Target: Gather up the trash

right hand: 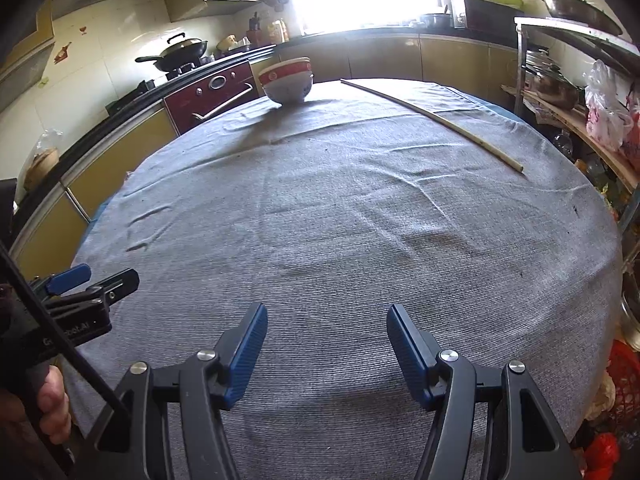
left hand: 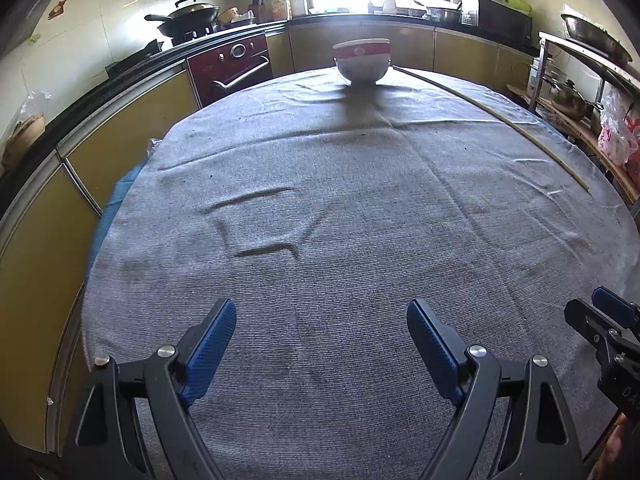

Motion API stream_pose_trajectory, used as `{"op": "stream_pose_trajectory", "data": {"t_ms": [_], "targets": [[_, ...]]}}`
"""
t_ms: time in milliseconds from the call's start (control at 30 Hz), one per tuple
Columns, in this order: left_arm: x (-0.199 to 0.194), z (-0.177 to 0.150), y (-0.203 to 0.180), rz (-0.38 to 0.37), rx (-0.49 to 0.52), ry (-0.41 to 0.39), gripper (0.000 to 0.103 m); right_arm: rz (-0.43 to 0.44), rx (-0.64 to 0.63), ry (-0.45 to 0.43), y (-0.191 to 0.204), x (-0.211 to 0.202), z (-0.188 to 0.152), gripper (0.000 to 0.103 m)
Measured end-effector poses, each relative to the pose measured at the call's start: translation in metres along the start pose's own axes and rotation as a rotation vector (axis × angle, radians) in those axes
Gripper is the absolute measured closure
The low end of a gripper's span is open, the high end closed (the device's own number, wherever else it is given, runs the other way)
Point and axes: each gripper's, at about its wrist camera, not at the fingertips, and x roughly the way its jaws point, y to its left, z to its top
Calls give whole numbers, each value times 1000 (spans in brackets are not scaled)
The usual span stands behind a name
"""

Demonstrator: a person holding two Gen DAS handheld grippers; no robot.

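We are seeing a long, thin, pale stick (right hand: 436, 121) lying flat on the grey cloth covering the desk (right hand: 340, 216), running diagonally along the far right side. A red-and-white bowl (right hand: 286, 80) is standing upright near the far edge, well apart from the stick (left hand: 504, 120), seemingly stacked in a second bowl.

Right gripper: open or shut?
Open. In its own wrist view the right gripper has its blue pads well apart, with only the grey tablecloth showing between them.
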Motion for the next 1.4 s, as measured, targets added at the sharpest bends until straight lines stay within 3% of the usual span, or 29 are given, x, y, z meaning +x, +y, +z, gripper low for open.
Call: {"op": "stream_pose_trajectory", "data": {"t_ms": [433,733,1033,1400], "targets": [[9,-1,-5,-17,5,17,16,-26,-1,10,-1,8,-2,37],[-7,1,-15,-32,20,-9,16,-32,-30,-30,5,-6,0,37],[-45,0,-27,-33,50,-64,16,-30,-20,-63,-3,-30,-4,37],[-120,-9,-37,-29,93,-177,16,-30,-10,-146,-8,-99,-12,37]]}}
